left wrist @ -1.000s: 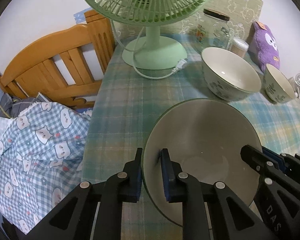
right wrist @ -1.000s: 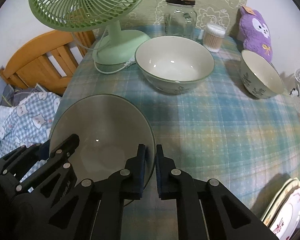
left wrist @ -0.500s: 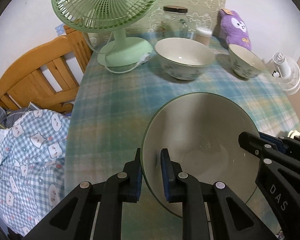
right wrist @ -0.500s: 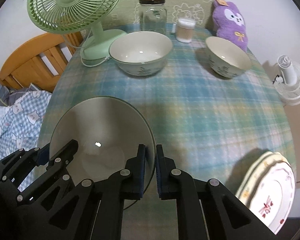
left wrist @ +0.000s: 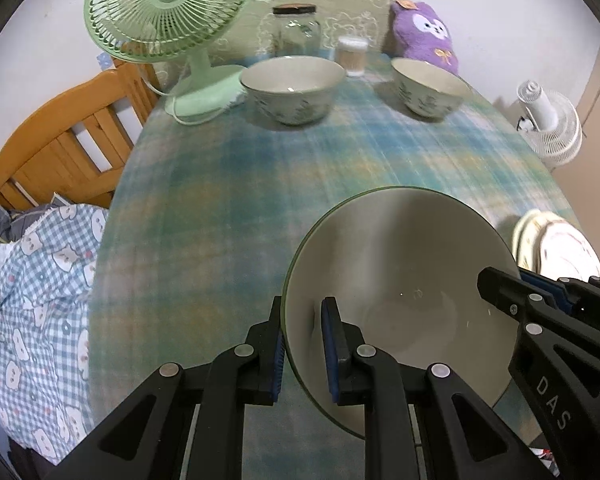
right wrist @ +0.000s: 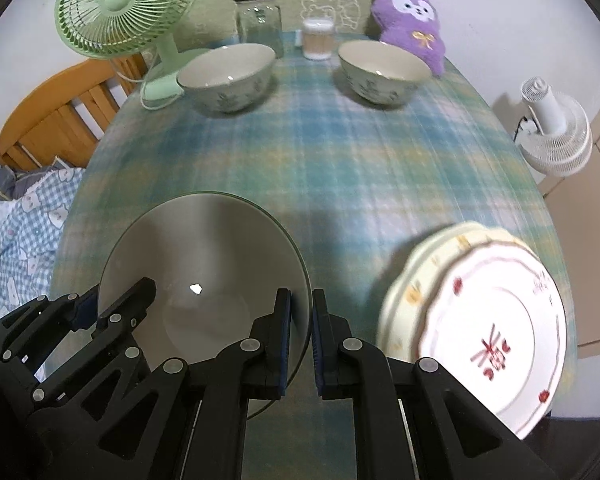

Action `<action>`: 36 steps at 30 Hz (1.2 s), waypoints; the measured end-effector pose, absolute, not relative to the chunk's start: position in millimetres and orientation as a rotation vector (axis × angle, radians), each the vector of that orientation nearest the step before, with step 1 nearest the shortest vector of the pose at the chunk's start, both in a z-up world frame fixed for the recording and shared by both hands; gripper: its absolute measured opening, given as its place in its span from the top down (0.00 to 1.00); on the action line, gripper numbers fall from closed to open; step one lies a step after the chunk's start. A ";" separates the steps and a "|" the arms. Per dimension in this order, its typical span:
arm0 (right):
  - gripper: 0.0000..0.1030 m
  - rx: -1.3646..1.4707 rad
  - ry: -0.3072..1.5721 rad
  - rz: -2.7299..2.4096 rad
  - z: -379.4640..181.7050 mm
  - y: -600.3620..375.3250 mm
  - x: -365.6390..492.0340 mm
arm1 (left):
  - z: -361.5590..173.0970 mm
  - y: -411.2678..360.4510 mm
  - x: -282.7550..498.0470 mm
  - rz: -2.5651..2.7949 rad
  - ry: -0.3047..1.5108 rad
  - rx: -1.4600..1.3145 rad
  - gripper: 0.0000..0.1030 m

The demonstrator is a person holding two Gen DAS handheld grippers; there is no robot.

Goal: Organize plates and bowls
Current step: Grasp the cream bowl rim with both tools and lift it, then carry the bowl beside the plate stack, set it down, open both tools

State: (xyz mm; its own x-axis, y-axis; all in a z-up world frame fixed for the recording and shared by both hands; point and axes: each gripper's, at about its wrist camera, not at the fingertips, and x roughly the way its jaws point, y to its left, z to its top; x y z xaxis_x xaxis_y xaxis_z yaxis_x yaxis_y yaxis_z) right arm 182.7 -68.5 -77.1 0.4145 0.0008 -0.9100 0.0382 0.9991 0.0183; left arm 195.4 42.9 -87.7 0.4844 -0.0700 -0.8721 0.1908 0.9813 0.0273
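Both grippers hold one large pale bowl [left wrist: 400, 280] with a green rim above the plaid tablecloth [left wrist: 300, 168]. My left gripper [left wrist: 302, 320] is shut on its left rim, and my right gripper [right wrist: 300, 312] is shut on the right rim of the bowl [right wrist: 204, 264]. The right gripper [left wrist: 500, 284] also shows at the bowl's far side in the left wrist view. Two patterned bowls stand at the back: a bigger one [right wrist: 228, 76] on the left and a smaller one [right wrist: 380, 70] on the right. A stack of plates [right wrist: 488, 324] lies at the near right.
A green desk fan [right wrist: 128, 12], a glass jar [right wrist: 258, 16], a cotton-swab tub [right wrist: 318, 38] and a purple plush toy [right wrist: 412, 20] line the back edge. A wooden chair [left wrist: 68, 140] and checked bedding [left wrist: 32, 300] lie left. A white fan [right wrist: 556, 128] stands right.
Both grippers have carried the bowl back and to the right over the table. The fan and the two bowls have receded, and the plate stack has come fully into view.
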 end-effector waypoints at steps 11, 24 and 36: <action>0.88 0.039 1.162 0.008 -91.8 -87.8 157.6 | -98.4 22.4 163.8 -0.110 1.057 0.134 0.86; 0.83 0.012 1.158 0.019 -85.5 -90.6 160.6 | -93.3 14.7 159.3 -0.092 1.076 0.106 0.53; 0.36 0.031 1.031 0.043 -25.7 -103.8 153.0 | -43.9 12.4 154.3 -0.033 1.004 0.065 0.27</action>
State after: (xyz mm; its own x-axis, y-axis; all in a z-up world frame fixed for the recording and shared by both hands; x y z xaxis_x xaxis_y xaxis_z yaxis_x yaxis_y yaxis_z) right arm 153.0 -103.8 -25.7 0.5132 0.0506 -0.8568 -0.0211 0.9987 0.0463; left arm 154.3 12.4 -43.9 0.5368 0.0020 -0.8437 0.0576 0.9976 0.0391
